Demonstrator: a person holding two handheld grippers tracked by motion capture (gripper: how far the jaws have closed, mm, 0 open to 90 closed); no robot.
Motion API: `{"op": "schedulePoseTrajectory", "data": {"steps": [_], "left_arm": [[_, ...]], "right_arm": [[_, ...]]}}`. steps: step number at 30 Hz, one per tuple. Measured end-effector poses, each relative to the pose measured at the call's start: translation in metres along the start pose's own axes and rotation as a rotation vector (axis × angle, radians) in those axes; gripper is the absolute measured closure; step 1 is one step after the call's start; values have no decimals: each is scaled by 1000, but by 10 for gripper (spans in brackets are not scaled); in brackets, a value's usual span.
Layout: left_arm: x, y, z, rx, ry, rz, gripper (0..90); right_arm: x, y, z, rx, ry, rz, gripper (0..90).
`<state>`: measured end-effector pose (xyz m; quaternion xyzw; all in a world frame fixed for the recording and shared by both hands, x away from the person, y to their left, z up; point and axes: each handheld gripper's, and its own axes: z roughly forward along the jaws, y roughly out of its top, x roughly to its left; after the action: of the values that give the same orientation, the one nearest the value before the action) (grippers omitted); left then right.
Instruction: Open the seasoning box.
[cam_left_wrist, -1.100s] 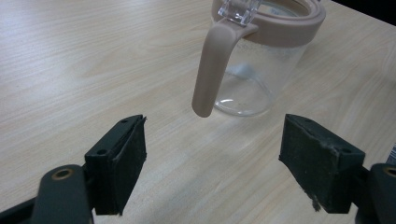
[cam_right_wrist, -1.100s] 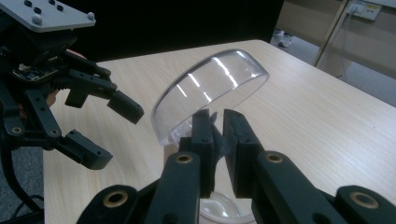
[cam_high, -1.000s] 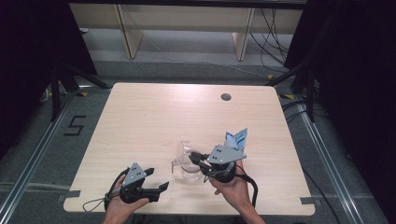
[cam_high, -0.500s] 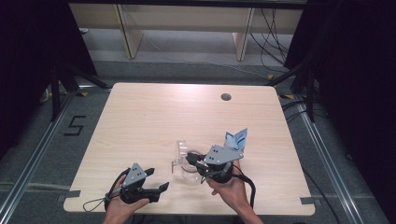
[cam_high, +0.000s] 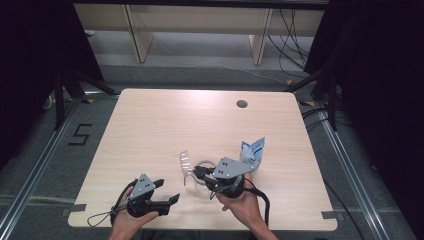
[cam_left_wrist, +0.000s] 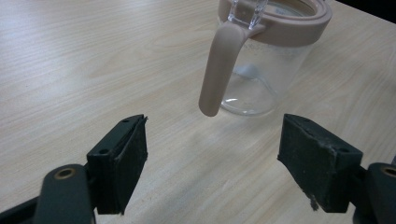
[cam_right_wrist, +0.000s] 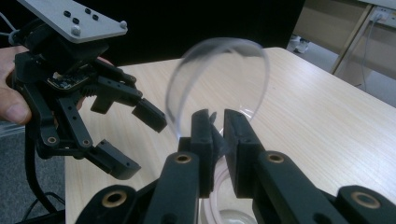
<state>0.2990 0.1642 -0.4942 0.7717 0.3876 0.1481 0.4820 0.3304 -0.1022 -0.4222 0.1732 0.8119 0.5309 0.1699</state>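
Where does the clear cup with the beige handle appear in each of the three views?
High view: the cup is at lower centre, on the table between the two hands.
Left gripper view: upper right, with its handle hanging towards the camera.
Right gripper view: centre, where its raised clear lid stands up.
Shared landmark: the open left gripper, which is at the left in the right gripper view.

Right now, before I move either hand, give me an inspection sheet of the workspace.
Surface: wooden table, bare except near the hands; round hole at the far edge.
Job's things: clear jug with pinkish rim and handle; its clear lid stands tilted up.
Clutter: blue-white packet beside the jug.
Grippers: right gripper shut on the lid's tab; left gripper open, short of the handle.
Cables: one trails from each gripper.
Surroundings: dark curtains, shelving, floor cables.
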Motion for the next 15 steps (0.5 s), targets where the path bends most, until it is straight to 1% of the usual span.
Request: {"op": "schedulePoseTrajectory", "data": {"steps": [1, 2, 3, 5, 6, 7, 8, 9, 10, 12, 13, 14, 15], "left_arm": [[0, 0, 0, 0, -1, 1, 231], [0, 0, 0, 0, -1, 0, 231], [1, 0, 0, 1, 1, 5, 231], [0, 0, 0, 2, 10, -10, 231], [1, -1, 0, 6, 10, -10, 231], [1, -1, 1, -1, 4, -16, 231], [1, -1, 1, -5, 4, -21, 231], [2, -1, 0, 8, 7, -8, 230], [1, -1, 0, 5, 14, -12, 230], [2, -1, 0, 4, 8, -12, 230], [2, -1, 0, 5, 7, -10, 230], [2, -1, 0, 6, 7, -2, 230], [2, -2, 0, 7, 6, -4, 230]], "right_arm": [[1, 0, 1, -2, -4, -1, 825], [1, 0, 1, 10, 7, -2, 823], [1, 0, 2, 10, 7, -1, 822], [1, 0, 2, 11, 9, -2, 813], [0, 0, 2, 0, 1, -2, 804], [0, -1, 1, -7, -1, -1, 792], [-1, -1, -2, 3, 13, -2, 776], [0, -2, -5, 4, 0, 18, 758], [-1, -3, -7, -8, -1, 2, 733], [-4, -6, -14, -16, 0, 8, 686], [-7, -7, -17, -28, -10, -12, 657], [-7, -8, -21, -25, -3, 16, 633], [-8, -10, -26, -28, 3, 10, 614]]}}
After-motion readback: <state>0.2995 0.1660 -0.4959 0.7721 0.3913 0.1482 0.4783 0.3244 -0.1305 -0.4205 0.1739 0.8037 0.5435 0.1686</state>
